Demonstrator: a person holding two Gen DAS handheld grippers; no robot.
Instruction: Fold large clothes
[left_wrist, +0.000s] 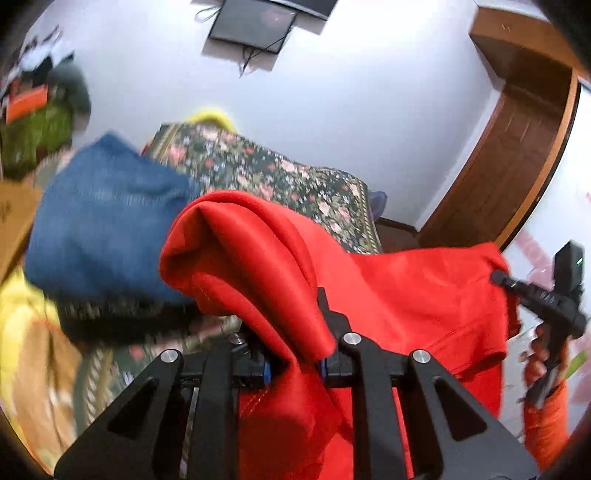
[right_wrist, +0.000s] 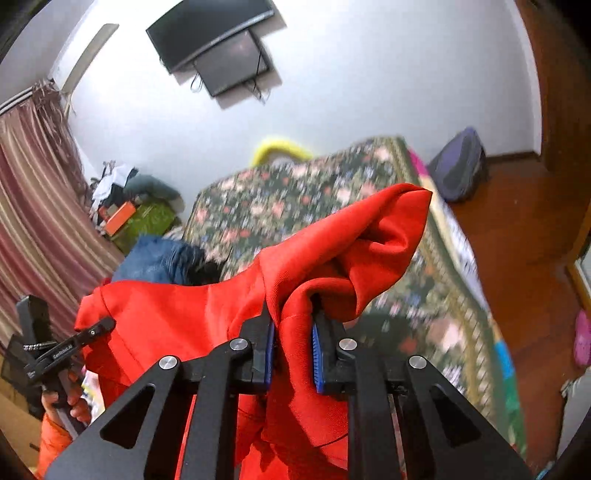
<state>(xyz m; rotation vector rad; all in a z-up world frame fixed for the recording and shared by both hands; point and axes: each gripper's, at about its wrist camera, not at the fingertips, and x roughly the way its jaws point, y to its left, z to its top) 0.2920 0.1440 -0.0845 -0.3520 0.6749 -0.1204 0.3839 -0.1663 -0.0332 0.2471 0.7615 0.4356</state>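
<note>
A: Left gripper (left_wrist: 293, 363): pinched on a bunched fold of the red garment (left_wrist: 406, 295), blue pads (left_wrist: 266, 371) pressed into the cloth. Fold rising above the fingers and flopping over toward the left of the left wrist view.

B: Right gripper (right_wrist: 293, 360): clamped as well, same red garment (right_wrist: 177, 314), blue pads (right_wrist: 317, 360) squeezing a gathered edge. Loose corner sticking up and to the right past the fingertips.

A: Garment location?

B: Lifted off the bed, slung between the two grippers, upper edge stretched roughly taut from one to the other. Rest hanging down below both, out of frame at the bottom.

A: Right gripper also visible from the left camera (left_wrist: 496, 277), far right, finger biting the garment's far corner. Hand (left_wrist: 539, 354) on its handle, orange sleeve (left_wrist: 546, 424) below.

B: Same in mirror: left gripper (right_wrist: 107, 325) at far left of the right wrist view, hand (right_wrist: 61, 402) gripping the handle.

A: Behind the garment: bed with a dark floral bedspread (left_wrist: 266, 166). Blue denim piece (left_wrist: 107, 221) lying on its left part, blurred. Something yellow (left_wrist: 210, 116) at the far end, unclear what.

B: Purple backpack (right_wrist: 460, 166) on the wooden floor against the white wall (right_wrist: 369, 74). Wall-mounted screen (right_wrist: 210, 33) above, smaller dark panel (right_wrist: 231, 61) just under it. Striped curtain (right_wrist: 33, 184) on the left.
</note>
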